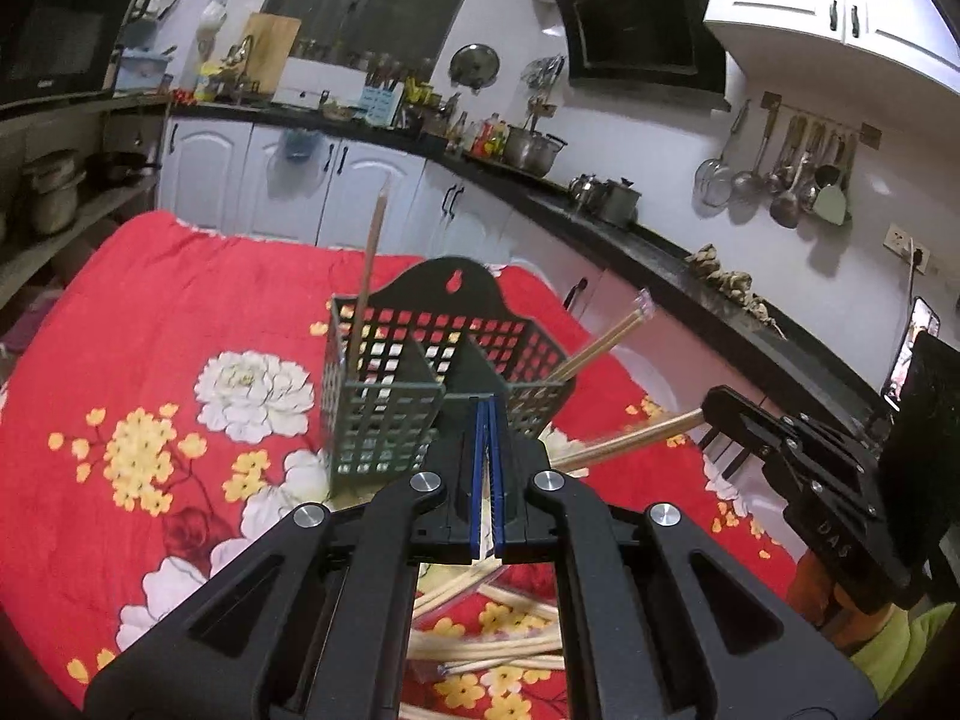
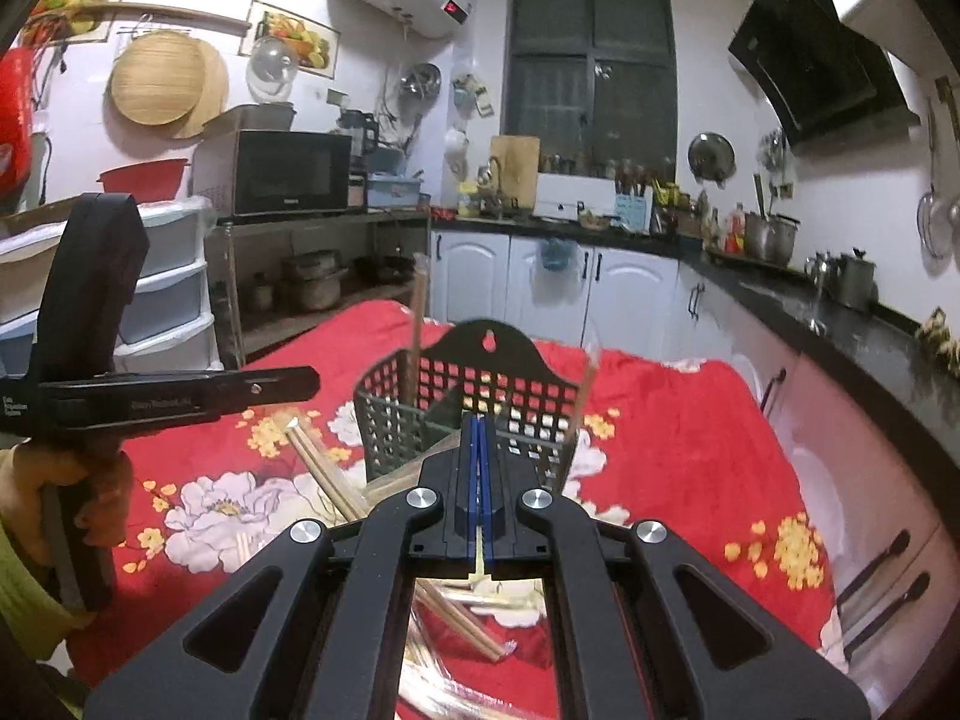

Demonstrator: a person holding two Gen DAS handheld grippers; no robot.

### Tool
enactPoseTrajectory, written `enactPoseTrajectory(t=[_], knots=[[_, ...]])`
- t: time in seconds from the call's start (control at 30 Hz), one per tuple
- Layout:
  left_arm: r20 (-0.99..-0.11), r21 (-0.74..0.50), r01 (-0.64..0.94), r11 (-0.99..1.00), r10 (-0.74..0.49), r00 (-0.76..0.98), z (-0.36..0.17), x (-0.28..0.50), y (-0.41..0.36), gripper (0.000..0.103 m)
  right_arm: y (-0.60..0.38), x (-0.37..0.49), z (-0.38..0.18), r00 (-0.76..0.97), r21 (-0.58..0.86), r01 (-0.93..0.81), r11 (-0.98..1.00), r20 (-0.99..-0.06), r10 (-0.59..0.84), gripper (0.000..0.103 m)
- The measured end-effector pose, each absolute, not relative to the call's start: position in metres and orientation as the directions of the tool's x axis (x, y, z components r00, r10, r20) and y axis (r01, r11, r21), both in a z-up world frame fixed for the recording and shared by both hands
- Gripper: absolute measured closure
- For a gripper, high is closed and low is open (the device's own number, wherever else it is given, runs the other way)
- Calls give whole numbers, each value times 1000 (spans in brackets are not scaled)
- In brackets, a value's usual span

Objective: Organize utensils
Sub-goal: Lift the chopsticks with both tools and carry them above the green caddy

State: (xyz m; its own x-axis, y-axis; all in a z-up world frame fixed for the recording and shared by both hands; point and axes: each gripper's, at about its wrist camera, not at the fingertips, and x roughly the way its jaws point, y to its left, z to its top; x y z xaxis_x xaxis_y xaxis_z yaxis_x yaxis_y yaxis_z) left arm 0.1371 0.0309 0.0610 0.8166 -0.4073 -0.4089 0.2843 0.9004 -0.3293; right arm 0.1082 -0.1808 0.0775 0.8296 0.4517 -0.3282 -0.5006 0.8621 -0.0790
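A dark mesh utensil basket (image 1: 384,414) (image 2: 390,432) with dividers stands on the red floral cloth (image 1: 150,330). One brown chopstick (image 1: 371,264) (image 2: 415,330) stands in its left compartment. A pale pair (image 1: 606,339) (image 2: 585,396) leans out of the right one. My right gripper (image 2: 480,420) (image 1: 711,405) is shut on a pair of chopsticks (image 1: 630,438) (image 2: 327,471) that points toward the basket's front. My left gripper (image 1: 487,414) (image 2: 312,383) is shut just in front of the basket, and I see nothing between its blue pads. Loose chopsticks (image 1: 492,648) (image 2: 510,600) lie on the cloth beneath both grippers.
A black kitchen counter (image 1: 660,252) with pots runs along the right of the table. Shelves with a microwave (image 2: 288,177) and plastic drawers (image 2: 174,276) stand to the left. A person's hand (image 2: 90,480) grips the left tool's handle.
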Motion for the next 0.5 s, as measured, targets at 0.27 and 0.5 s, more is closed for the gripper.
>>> enactPoseTrajectory(t=[0.27,0.5], knots=[[-352,-301,311,901,-408,842,88,135,27,103,-185,107,101,863,-122,-480,869,-243,442,102],[-289,-276,331,903,-406,867,119,134,25,103,-196,108,123,893,-146,-441,886,-173,416,102]])
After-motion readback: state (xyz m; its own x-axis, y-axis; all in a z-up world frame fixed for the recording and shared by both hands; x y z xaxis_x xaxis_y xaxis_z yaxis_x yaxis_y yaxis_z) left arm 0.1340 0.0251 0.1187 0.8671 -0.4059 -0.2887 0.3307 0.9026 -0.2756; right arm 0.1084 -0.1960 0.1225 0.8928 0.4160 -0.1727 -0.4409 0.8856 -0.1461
